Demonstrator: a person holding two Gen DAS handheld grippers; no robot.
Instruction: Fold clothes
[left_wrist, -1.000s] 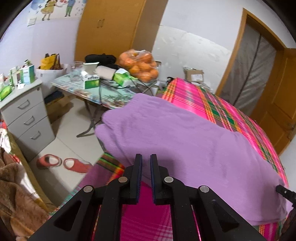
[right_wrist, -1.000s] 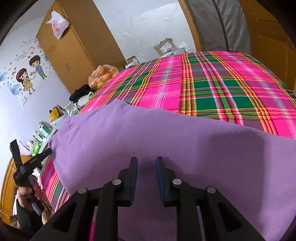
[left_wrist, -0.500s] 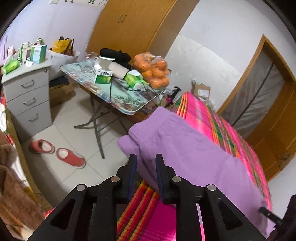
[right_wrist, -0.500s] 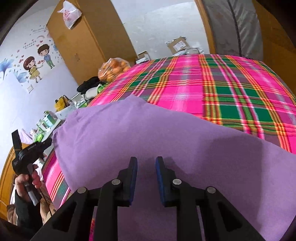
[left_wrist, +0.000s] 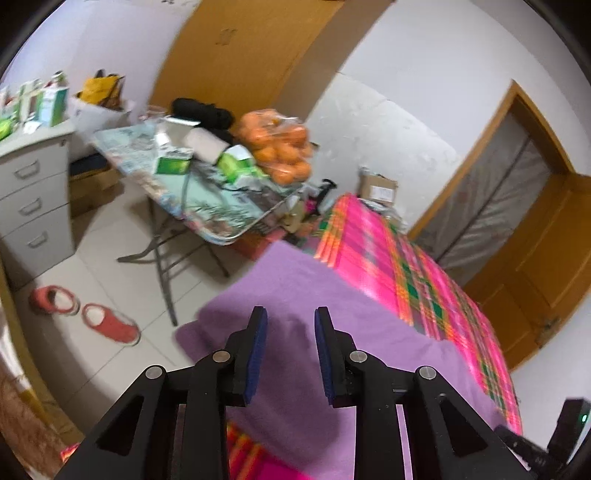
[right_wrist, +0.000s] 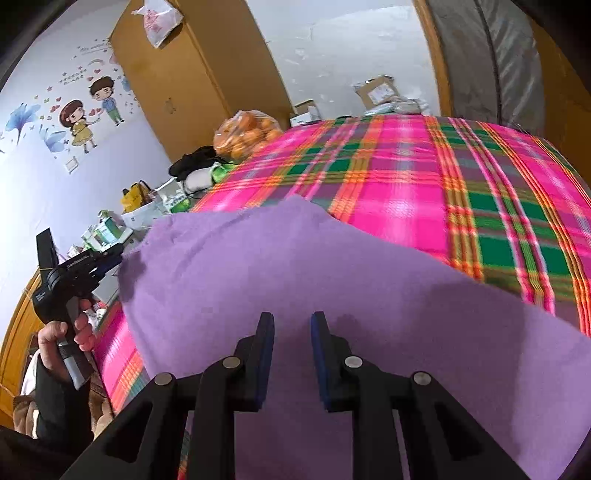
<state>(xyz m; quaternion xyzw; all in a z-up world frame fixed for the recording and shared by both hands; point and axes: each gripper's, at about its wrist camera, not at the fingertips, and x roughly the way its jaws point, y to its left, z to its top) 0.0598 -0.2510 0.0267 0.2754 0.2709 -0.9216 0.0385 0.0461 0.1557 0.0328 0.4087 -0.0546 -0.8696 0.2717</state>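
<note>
**Purple garment flat on plaid bed; both grippers parted and empty**

Left wrist view: The left gripper (left_wrist: 287, 319) hangs above the near corner of the purple garment (left_wrist: 332, 332). Its jaws stand moderately apart, with cloth visible through the gap and nothing clamped between the blue pads (left_wrist: 257, 350). The garment lies spread on the pink-and-green plaid bedcover (left_wrist: 424, 280), its left corner overhanging the bed edge above the tiled floor (left_wrist: 110, 266). Beside the bed stands a folding table (left_wrist: 207, 206) carrying a bag of oranges (left_wrist: 277, 147), green boxes and a dark bundle. A grey drawer cabinet (left_wrist: 33, 195) stands at the left, and a pair of red slippers (left_wrist: 85, 314) lies on the floor. A wooden door frame (left_wrist: 535, 229) is at the right. The view is somewhat blurred.

Right wrist view: The right gripper (right_wrist: 291, 321) is poised low over the same garment (right_wrist: 332, 288), jaws parted a little less widely and holding nothing; whether the fingertips touch the cloth cannot be determined. The garment covers the near part of the bedcover (right_wrist: 461, 184), which extends beyond it. At the left edge, the person's left hand (right_wrist: 62, 332) grips the handle of the other gripper, apart from the garment. A cartoon wall sticker (right_wrist: 88, 110) and a wooden wardrobe (right_wrist: 192, 81) stand behind.
</note>
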